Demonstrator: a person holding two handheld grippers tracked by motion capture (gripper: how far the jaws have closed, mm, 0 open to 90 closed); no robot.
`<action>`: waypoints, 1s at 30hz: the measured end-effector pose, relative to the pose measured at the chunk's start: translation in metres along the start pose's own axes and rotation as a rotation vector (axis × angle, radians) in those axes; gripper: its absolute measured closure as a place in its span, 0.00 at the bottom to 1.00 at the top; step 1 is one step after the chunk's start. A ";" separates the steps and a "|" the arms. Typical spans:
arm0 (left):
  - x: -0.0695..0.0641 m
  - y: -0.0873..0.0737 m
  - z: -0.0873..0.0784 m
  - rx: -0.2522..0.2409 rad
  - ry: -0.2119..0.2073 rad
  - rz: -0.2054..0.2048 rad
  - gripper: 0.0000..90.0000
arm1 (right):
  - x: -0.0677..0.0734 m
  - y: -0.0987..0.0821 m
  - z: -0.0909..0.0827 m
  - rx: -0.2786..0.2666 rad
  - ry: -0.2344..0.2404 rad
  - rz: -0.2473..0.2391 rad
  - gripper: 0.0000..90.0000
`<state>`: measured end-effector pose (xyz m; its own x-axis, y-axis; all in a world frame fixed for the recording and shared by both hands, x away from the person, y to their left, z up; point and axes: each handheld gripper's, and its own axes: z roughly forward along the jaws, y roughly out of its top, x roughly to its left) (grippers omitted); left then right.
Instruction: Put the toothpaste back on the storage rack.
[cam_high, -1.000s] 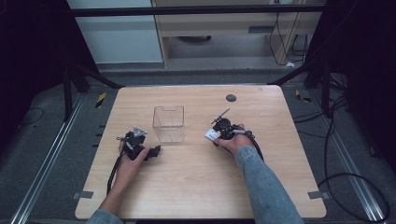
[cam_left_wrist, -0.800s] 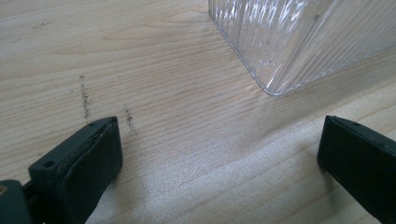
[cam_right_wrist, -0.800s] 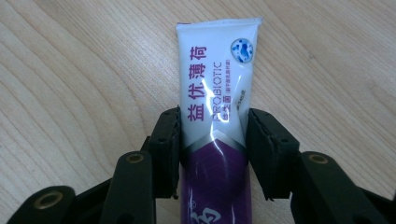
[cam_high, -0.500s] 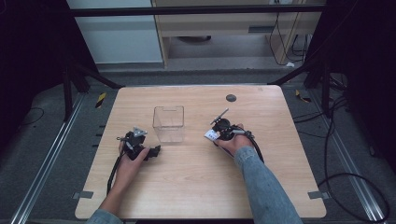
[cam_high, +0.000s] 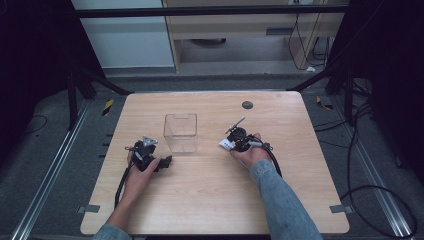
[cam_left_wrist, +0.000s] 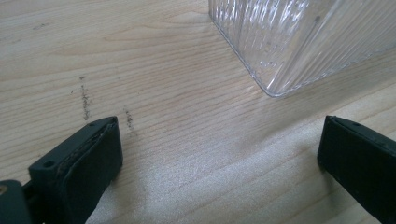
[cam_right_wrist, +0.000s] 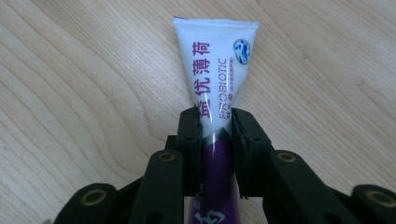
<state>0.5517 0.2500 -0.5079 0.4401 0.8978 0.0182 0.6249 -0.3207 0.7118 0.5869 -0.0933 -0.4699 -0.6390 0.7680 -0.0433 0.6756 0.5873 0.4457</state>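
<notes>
Right gripper (cam_right_wrist: 215, 123) clenched on a white-and-purple tube (cam_right_wrist: 216, 79), jaws just closing onto it, pads pressing both sides at the tube's middle. Tube's flat crimped end sticking out beyond the jaws, low over the desk (cam_high: 210, 200). Seen from above: right gripper (cam_high: 231, 141) and tube (cam_high: 226, 144) right of the clear ribbed box (cam_high: 180, 132), near but apart from it. Left gripper (cam_high: 167, 161) just left of and nearer than the box, released, jaws wide apart, nothing between them. Box corner (cam_left_wrist: 280, 42) just ahead of those jaws, untouched.
</notes>
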 end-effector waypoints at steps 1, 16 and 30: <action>0.000 0.000 0.000 0.000 0.000 0.000 0.00 | 0.000 0.000 0.000 0.000 0.000 0.000 0.84; 0.000 0.000 0.000 0.000 -0.001 0.000 0.00 | -0.008 -0.005 -0.023 -0.135 0.020 0.086 0.88; 0.000 0.000 0.000 0.001 0.001 0.000 0.00 | -0.017 -0.003 -0.054 -0.249 -0.001 0.117 0.88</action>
<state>0.5524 0.2501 -0.5078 0.4396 0.8980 0.0186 0.6258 -0.3210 0.7109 0.5752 -0.1219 -0.4222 -0.5615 0.8272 0.0205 0.6333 0.4137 0.6541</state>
